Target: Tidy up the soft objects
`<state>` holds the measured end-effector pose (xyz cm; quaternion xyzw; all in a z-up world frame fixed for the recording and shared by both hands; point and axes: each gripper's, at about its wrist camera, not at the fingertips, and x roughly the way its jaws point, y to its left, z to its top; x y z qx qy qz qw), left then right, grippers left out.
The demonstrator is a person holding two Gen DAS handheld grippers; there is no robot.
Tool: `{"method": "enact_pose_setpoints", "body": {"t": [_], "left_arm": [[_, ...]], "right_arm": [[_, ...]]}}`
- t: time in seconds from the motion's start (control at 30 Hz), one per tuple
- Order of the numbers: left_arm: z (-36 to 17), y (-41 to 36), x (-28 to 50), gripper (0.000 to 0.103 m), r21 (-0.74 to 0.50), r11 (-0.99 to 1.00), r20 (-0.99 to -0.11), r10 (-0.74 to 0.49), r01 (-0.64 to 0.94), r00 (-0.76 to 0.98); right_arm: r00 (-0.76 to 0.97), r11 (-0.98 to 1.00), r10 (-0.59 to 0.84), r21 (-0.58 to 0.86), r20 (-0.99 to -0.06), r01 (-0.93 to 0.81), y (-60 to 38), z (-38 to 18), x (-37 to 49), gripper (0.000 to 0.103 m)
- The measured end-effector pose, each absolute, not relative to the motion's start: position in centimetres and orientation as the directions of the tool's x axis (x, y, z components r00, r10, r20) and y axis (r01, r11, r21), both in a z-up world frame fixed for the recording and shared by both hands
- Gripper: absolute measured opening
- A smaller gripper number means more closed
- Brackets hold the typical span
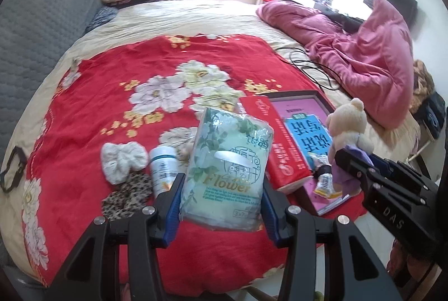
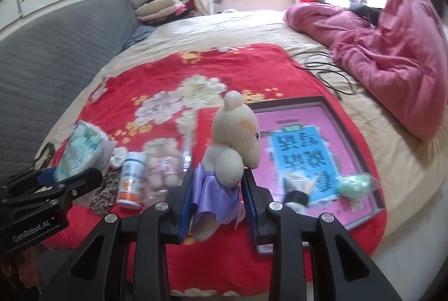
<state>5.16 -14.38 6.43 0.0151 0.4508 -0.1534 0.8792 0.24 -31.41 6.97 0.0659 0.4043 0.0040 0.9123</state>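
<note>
My left gripper [image 1: 221,189] is shut on a green flowered tissue pack [image 1: 228,169] and holds it above the red floral blanket [image 1: 112,93]. My right gripper [image 2: 217,186] is shut on a cream plush bear in a purple dress [image 2: 232,149], held upright above the blanket. The bear also shows in the left wrist view [image 1: 347,132], and the tissue pack shows in the right wrist view [image 2: 84,152]. A white scrunchie [image 1: 123,161] and a leopard scrunchie [image 1: 126,194] lie on the blanket at the left.
A white pill bottle [image 1: 163,169] lies beside the scrunchies. A red tissue box [image 1: 280,144] and a pink book [image 2: 305,152] lie to the right. A green soft ball [image 2: 355,184] sits on the book. A pink duvet [image 1: 364,48] and a black cable [image 1: 313,68] lie beyond.
</note>
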Motion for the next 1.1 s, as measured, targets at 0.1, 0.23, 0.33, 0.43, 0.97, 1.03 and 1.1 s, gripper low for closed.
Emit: {"method": "enact_pose_setpoints", "body": {"t": [0.1, 0.23, 0.33, 0.43, 0.97, 1.03, 1.1], "left_arm": [[6.3, -16.3, 5.3, 0.049, -0.111, 0.945, -0.799, -0.269, 0.308, 0.538], [6.2, -18.8, 5.4, 0.049, -0.109, 0.931, -0.798, -0.29, 0.347, 0.529], [6.0, -20.7, 5.3, 0.049, -0.109, 0.92, -0.8, -0.306, 0.376, 0.516], [5.6, -22.4, 5.4, 0.049, -0.112, 0.912, -0.804, -0.316, 0.395, 0.504], [2.5, -30.0, 5.9, 0.049, -0.118, 0.879, -0.83, -0.342, 0.461, 0.44], [2.1, -30.8, 6.1, 0.049, -0.12, 0.876, -0.833, -0.345, 0.467, 0.433], [1.6, -31.6, 6.3, 0.049, -0.115, 0.875, -0.84, -0.339, 0.47, 0.424]], "right_arm": [[0.671, 0.988, 0.035, 0.125, -0.741, 0.086, -33.6, 6.8, 0.0, 0.033], [0.67, 0.982, 0.005, 0.129, -0.743, 0.135, -36.3, 6.5, -0.6, 0.033], [0.667, 0.977, -0.01, 0.135, -0.745, 0.165, -38.0, 6.2, -1.0, 0.033], [0.665, 0.973, -0.025, 0.135, -0.747, 0.188, -39.6, 6.0, -1.3, 0.033], [0.628, 0.963, -0.049, 0.131, -0.777, 0.237, -44.7, 3.6, -1.4, 0.033], [0.622, 0.965, -0.05, 0.123, -0.781, 0.233, -45.2, 3.3, -1.3, 0.033], [0.615, 0.966, -0.048, 0.12, -0.787, 0.229, -45.6, 2.8, -1.1, 0.033]]}}
